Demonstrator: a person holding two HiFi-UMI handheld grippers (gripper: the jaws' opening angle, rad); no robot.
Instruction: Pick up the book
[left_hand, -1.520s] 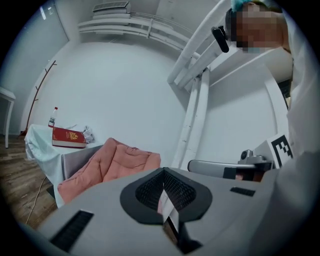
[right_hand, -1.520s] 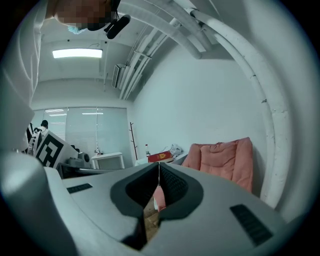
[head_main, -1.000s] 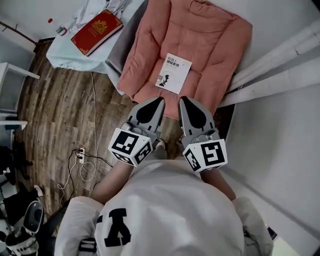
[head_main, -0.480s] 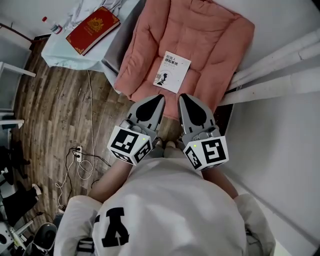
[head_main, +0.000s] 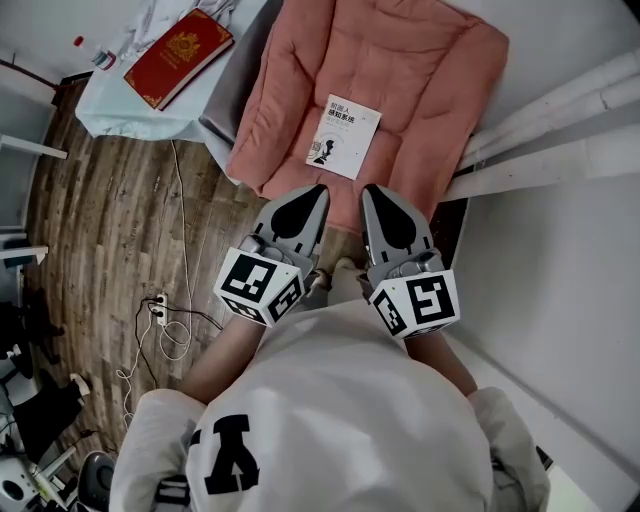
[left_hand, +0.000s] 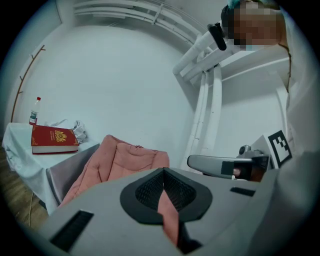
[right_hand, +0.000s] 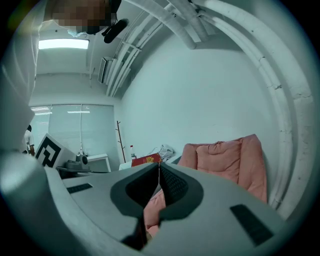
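A white book (head_main: 344, 137) with dark print lies flat on the pink cushion (head_main: 420, 70) of a chair, seen in the head view. My left gripper (head_main: 316, 189) and right gripper (head_main: 370, 189) are side by side just short of the cushion's near edge, both shut and holding nothing. The book is a short way beyond their tips. In the left gripper view my left gripper (left_hand: 163, 171) is shut with the cushion (left_hand: 125, 157) behind it. In the right gripper view my right gripper (right_hand: 159, 165) is shut too, and the cushion (right_hand: 235, 155) rises at the right. The white book is hidden in both gripper views.
A red book (head_main: 180, 57) lies on a small table with a pale cloth (head_main: 130, 105) left of the chair, beside a small bottle (head_main: 100, 58). White pipes (head_main: 560, 130) run along the wall at the right. Cables and a power strip (head_main: 160, 310) lie on the wooden floor.
The book and chair have slid slightly up and left in the head view. Both grippers keep their places side by side, still shut.
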